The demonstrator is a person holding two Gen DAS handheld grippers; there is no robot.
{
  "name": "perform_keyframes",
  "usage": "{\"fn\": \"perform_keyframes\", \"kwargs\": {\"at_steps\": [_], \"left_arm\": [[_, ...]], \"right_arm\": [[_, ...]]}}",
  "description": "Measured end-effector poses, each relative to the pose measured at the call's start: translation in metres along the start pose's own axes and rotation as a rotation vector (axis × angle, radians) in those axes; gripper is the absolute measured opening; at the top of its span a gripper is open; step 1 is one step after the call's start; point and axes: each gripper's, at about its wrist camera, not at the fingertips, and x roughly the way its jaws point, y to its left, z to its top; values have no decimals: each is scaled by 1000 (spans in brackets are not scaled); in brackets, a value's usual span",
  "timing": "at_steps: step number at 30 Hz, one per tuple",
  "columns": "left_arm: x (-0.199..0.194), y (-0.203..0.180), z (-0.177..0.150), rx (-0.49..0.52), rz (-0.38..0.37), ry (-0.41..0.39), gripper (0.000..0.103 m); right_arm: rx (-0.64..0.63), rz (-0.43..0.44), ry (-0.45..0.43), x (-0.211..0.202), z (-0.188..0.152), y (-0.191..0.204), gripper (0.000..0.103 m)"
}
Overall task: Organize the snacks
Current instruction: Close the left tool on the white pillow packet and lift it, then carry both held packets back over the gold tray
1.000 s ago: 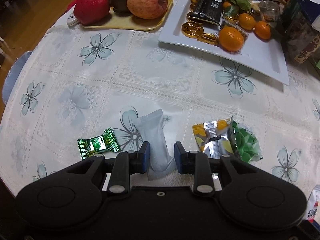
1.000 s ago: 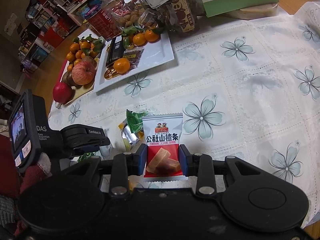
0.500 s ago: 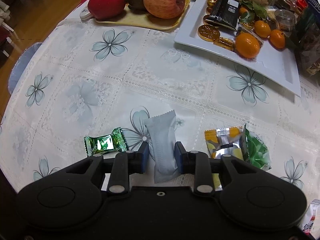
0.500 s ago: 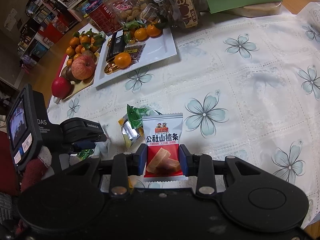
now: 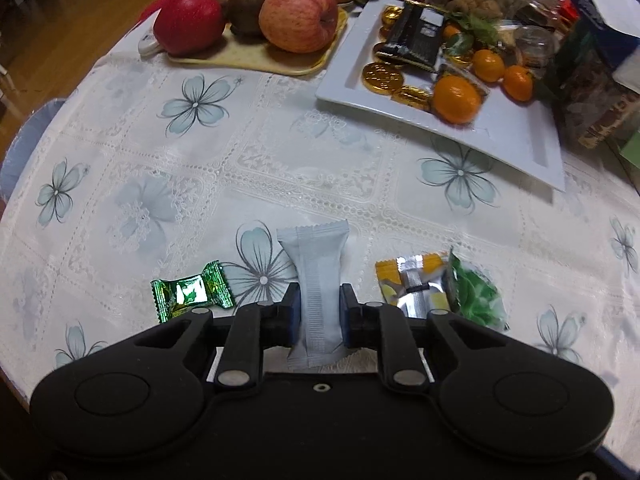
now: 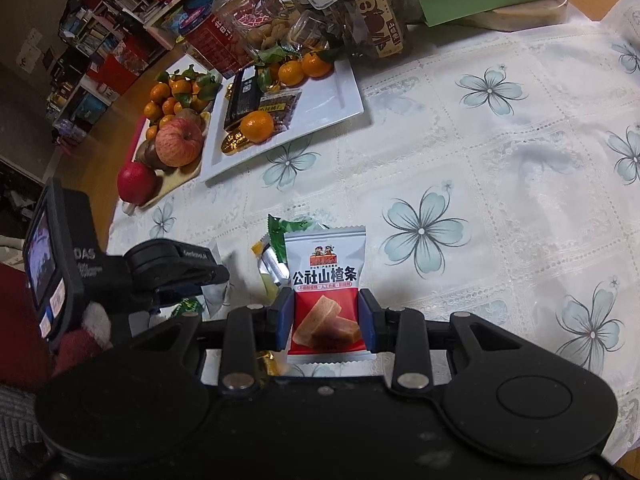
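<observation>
Tablecloth (image 5: pixel 304 128) wide open between grippers and white plate (image 5: pixel 516 136) near far edge; left gripper (image 5: pixel 319 312) just closed, pinching pale packet (image 5: pixel 318 280); red hawthorn packet (image 6: pixel 326 292) pinched in right gripper (image 6: pixel 325 316); green candy (image 5: pixel 188 292) just beside

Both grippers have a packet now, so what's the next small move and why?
Probably lift the left gripper straight up: its jaws have just closed on the pale grey packet, and the white plate lies farther across the table. The right gripper already clamps the red-and-white packet.
</observation>
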Motion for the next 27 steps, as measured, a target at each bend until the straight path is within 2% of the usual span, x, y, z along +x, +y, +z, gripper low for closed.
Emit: {"fn": "perform_keyframes", "kwargs": {"at_steps": [4, 8, 12, 15, 18, 22, 27], "left_arm": [[-37, 7, -29, 72, -74, 10, 25], [-64, 29, -70, 111, -164, 13, 25], [-82, 56, -109, 142, -185, -17, 26], [-88, 78, -131, 158, -179, -38, 26], [-89, 96, -146, 129, -192, -19, 26], [-87, 117, -166, 64, -221, 21, 26], [-92, 126, -173, 55, -218, -6, 25]], "right_arm": [[6, 3, -24, -2, 0, -3, 36], [-10, -17, -38, 2, -9, -6, 36], [-74, -51, -89, -2, -30, -5, 36], [-163, -67, -153, -13, -53, 0, 36], [-233, -80, -232, -26, -76, 5, 36], [-222, -51, -285, -45, -119, 2, 36], [-260, -31, -335, -67, -179, 7, 36]]}}
